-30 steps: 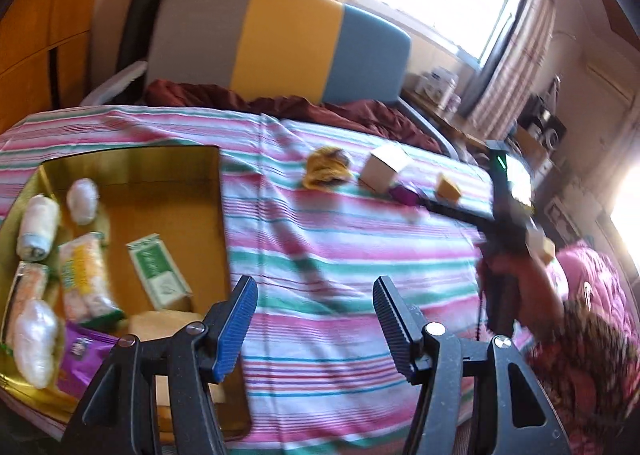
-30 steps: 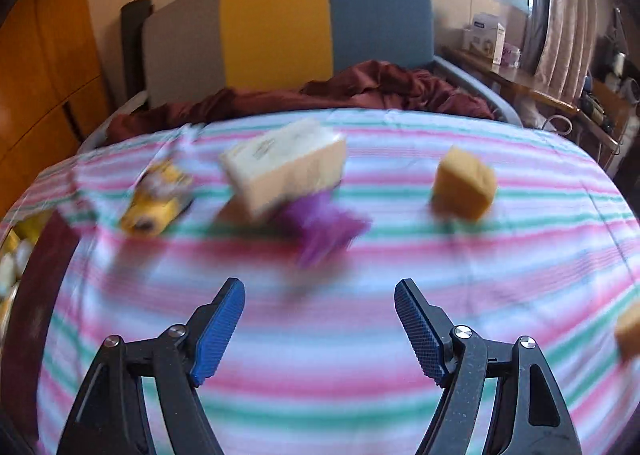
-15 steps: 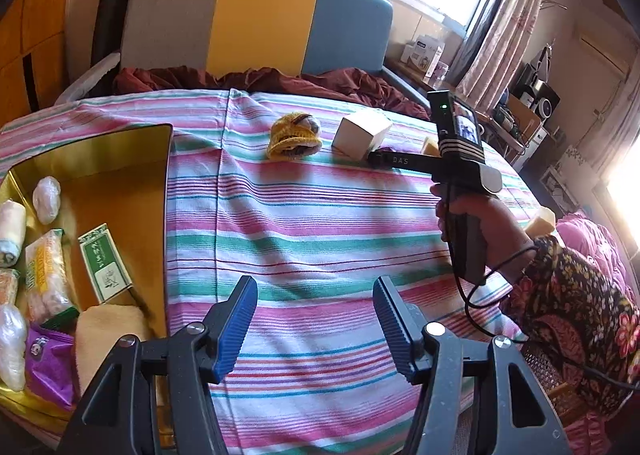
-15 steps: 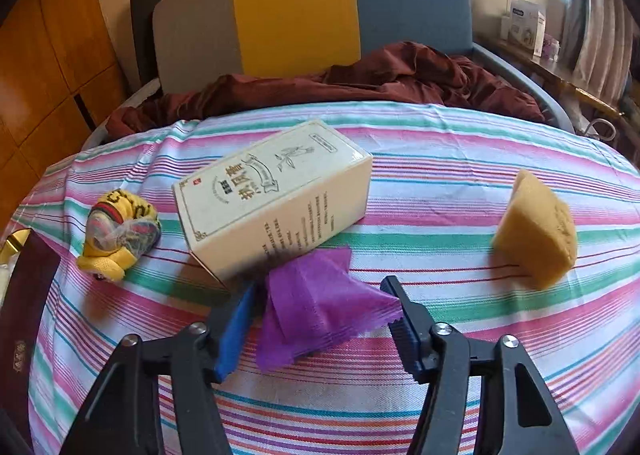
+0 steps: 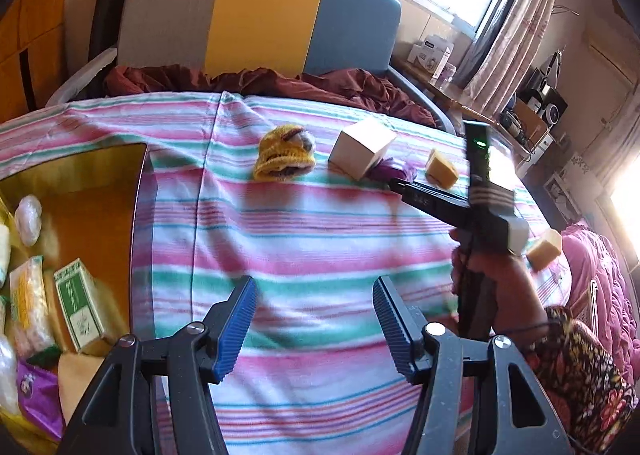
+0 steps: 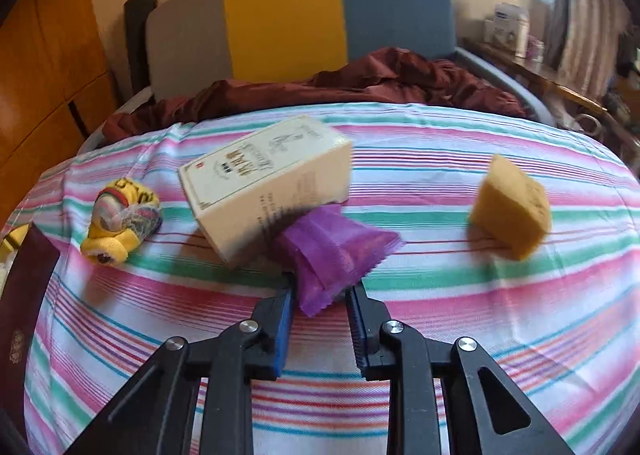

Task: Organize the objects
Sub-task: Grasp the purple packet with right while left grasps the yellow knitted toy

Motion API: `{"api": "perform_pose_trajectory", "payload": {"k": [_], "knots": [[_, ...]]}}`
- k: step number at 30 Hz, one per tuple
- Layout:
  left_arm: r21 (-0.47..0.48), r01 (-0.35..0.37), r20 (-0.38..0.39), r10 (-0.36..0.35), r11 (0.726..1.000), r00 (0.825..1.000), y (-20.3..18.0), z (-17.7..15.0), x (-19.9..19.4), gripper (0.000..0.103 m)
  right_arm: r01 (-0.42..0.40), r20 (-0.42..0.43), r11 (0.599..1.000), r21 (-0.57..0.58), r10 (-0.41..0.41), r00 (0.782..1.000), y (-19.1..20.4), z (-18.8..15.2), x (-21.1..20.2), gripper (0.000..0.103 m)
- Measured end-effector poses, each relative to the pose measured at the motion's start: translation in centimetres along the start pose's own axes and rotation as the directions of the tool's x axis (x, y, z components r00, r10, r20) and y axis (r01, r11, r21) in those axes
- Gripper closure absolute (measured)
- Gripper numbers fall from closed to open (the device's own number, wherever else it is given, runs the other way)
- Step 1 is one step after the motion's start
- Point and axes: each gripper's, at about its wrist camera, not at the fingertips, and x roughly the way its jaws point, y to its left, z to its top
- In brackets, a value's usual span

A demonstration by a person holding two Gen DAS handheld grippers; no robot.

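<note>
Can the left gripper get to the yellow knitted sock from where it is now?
Probably yes. The left gripper is open and holds nothing, and only bare striped cloth lies between it and the yellow knitted sock. The right gripper, shut on the purple packet, works off to the side.

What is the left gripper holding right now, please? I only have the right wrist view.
Observer: Nothing. The left gripper is open over the bare striped cloth.
Operator: Thank you. Is there room left in the tray?
Observer: Yes. The gold tray holds packets and a green box towards its near end, and its far part is bare.
Operator: Is anything loose that I cannot see?
Observer: A second yellow sponge shows just past the right hand, towards the table's edge.
</note>
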Motion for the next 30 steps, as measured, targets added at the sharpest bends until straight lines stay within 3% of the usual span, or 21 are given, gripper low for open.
{"api": "perform_pose_trajectory", "payload": {"k": [1, 2, 3, 8, 11, 15, 21, 26, 30], "knots": [[0.001, -0.001, 0.005, 0.001, 1.0, 1.0, 0.0, 0.2, 0.0, 0.042, -0.002, 0.017, 1.0, 0.018, 0.002, 1.0, -0.4, 0.0, -0.4, 0.062], [0.001, -0.001, 0.005, 0.001, 1.0, 1.0, 0.0, 0.4, 0.1, 0.042, 0.0, 0.039, 0.999, 0.041, -0.001, 0.999, -0.8, 0.0, -0.9, 0.041], [0.001, -0.001, 0.003, 0.001, 1.0, 1.0, 0.0, 0.5, 0.2, 0.042, 0.001, 0.061, 0.998, 0.056, -0.005, 0.998, -1.1, 0.1, -1.4, 0.031], [-0.005, -0.003, -0.014, 0.003, 1.0, 1.0, -0.2, 0.5, 1.0, 0.042, 0.062, 0.061, 0.997, -0.054, -0.058, 0.996, -0.6, 2.0, -0.4, 0.031], [0.008, -0.01, -0.027, 0.01, 1.0, 1.0, -0.3, 0.6, 1.3, 0.042, 0.018, 0.013, 0.996, -0.087, -0.017, 1.0, -0.6, 3.0, 1.4, 0.032], [0.012, -0.02, -0.032, 0.021, 1.0, 0.999, -0.5, 1.2, 2.0, 0.042, -0.044, -0.053, 0.994, -0.096, 0.039, 0.998, -0.7, 3.1, 3.0, 0.048], [-0.002, -0.045, -0.028, 0.045, 0.999, 0.999, -0.6, 3.1, 3.4, 0.042, -0.033, -0.023, 0.993, -0.116, 0.031, 0.999, -0.2, 2.4, 2.6, 0.05], [0.008, -0.13, -0.033, 0.131, 0.991, 0.991, -0.7, 6.1, 6.4, 0.042, 0.004, -0.006, 0.996, -0.085, -0.005, 1.0, 0.1, 0.9, 1.2, 0.05], [0.006, -0.156, -0.023, 0.156, 0.988, 0.987, -0.4, 8.2, 8.5, 0.037, 0.018, 0.018, 0.995, -0.098, -0.016, 1.0, 0.8, -0.1, -0.1, 0.05]]}}
